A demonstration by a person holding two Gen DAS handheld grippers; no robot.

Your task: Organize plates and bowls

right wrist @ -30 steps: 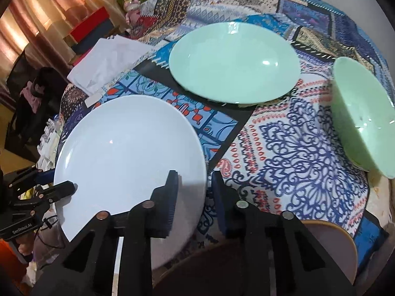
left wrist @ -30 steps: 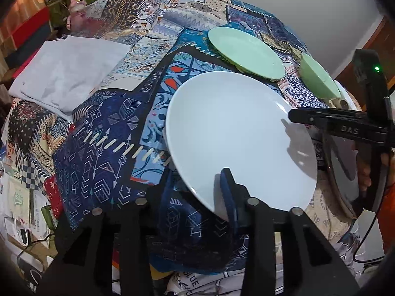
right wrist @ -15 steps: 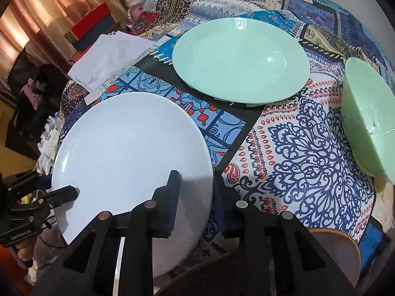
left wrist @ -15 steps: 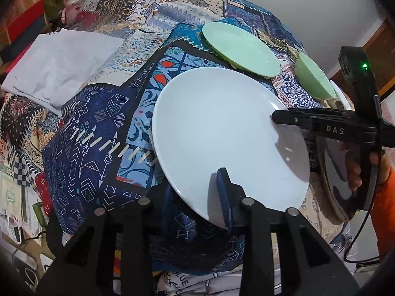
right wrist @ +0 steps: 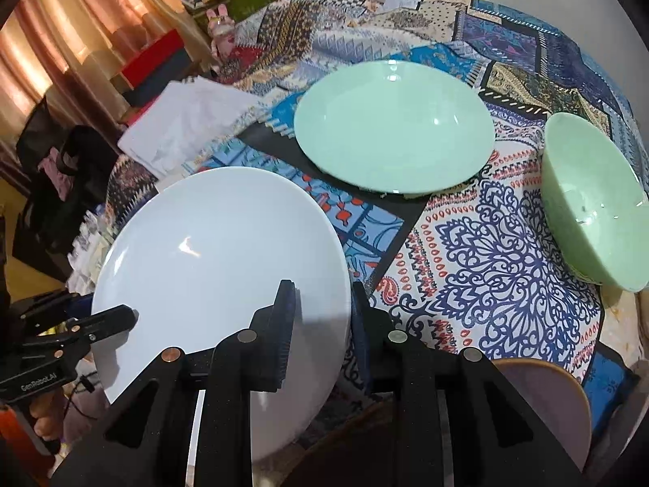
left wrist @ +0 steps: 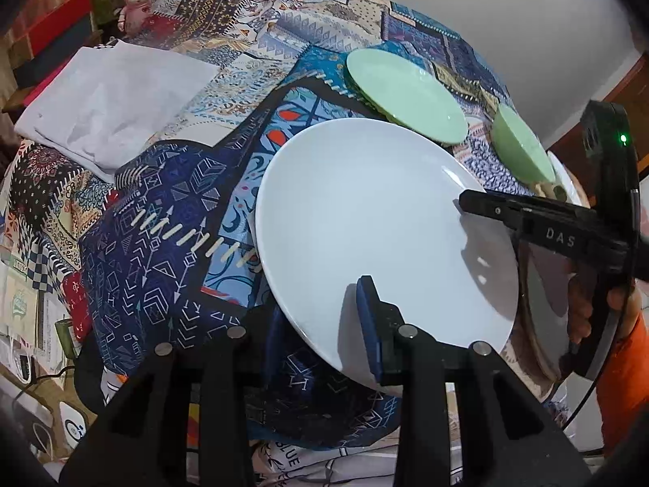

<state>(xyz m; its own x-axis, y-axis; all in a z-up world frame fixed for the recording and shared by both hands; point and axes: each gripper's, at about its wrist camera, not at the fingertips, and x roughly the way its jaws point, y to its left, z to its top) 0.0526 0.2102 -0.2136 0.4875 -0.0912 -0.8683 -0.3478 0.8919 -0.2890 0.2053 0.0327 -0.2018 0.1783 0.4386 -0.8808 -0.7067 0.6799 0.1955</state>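
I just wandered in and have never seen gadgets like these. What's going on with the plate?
A person holds a two-finger gripper in each hand, and both are clamped on opposite edges of one white plate above a patterned tablecloth. The left gripper pinches one rim, the right gripper the other. A green plate and a green bowl lie farther back on the table, untouched.

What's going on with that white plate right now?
Both grippers, left and right, clamp the white plate's rim. Green plate and green bowl sit beyond it.
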